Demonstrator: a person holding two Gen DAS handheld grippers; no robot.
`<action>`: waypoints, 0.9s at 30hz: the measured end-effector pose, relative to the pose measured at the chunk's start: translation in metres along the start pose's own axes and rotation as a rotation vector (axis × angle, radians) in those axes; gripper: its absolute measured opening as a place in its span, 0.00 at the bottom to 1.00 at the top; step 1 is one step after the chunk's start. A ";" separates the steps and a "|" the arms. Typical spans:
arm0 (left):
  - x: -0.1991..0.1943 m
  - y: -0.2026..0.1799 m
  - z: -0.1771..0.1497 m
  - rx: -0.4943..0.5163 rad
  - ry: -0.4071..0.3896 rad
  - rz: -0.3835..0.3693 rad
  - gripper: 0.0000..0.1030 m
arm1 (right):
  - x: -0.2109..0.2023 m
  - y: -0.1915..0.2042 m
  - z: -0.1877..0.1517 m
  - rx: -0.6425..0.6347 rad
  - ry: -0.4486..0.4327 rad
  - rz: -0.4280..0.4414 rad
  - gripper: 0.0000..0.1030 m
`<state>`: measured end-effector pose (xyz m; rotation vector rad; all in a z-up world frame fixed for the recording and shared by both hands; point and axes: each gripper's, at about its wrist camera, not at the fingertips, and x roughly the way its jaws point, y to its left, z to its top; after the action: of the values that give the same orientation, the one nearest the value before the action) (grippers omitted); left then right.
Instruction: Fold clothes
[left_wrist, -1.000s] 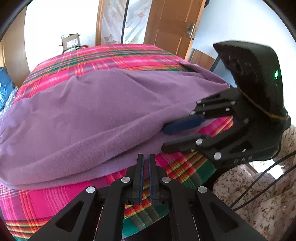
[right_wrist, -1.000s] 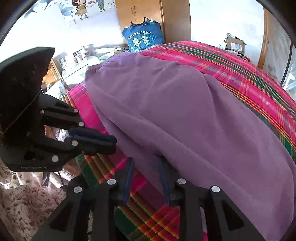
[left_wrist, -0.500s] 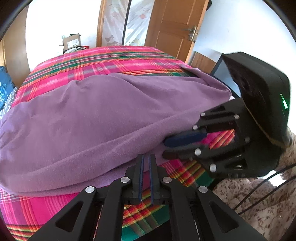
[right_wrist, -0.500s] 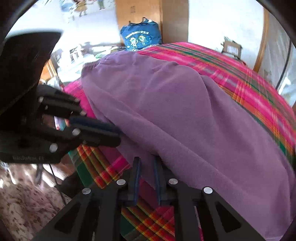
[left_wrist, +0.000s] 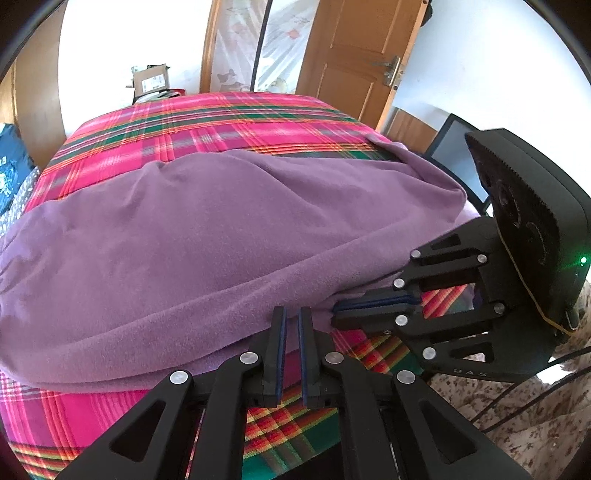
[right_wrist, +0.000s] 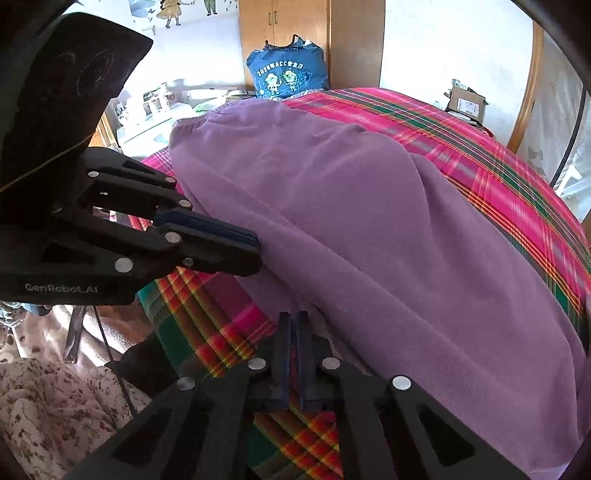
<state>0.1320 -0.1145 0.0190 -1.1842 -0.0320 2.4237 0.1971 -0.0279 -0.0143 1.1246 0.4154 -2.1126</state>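
Across plaid bedspread (left_wrist: 221, 122), purple fleece garment (left_wrist: 207, 236) lies spread, near hem running along bed's front edge. Left gripper (left_wrist: 290, 328) at that hem, fingers nearly together; whether fabric is pinched, cannot tell. Right gripper (right_wrist: 293, 325) just beside same hem, fingers brought together; pinch on fabric edge unclear too. Both grippers close to each other, each visible in other's view. Blue printed bag (right_wrist: 288, 74) beyond bed by wooden wardrobe (right_wrist: 295, 29). Cardboard box (left_wrist: 151, 79) behind far corner. Wooden door (left_wrist: 354, 55) near.

Black left gripper (left_wrist: 290, 325) and right gripper (right_wrist: 293, 325): blue pads, silver screws behind the fingers (floral clothing nearby).
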 end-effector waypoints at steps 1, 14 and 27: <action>0.000 0.000 0.000 -0.002 0.001 -0.002 0.06 | -0.001 0.001 -0.002 -0.001 -0.001 0.026 0.01; 0.007 -0.015 0.001 0.017 0.016 -0.032 0.14 | -0.005 -0.003 -0.012 0.088 -0.018 0.100 0.01; 0.024 -0.024 -0.006 0.026 0.076 -0.048 0.15 | -0.031 -0.030 -0.034 0.219 -0.081 0.115 0.01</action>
<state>0.1324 -0.0847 0.0026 -1.2489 -0.0049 2.3291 0.2073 0.0255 -0.0097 1.1510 0.0805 -2.1305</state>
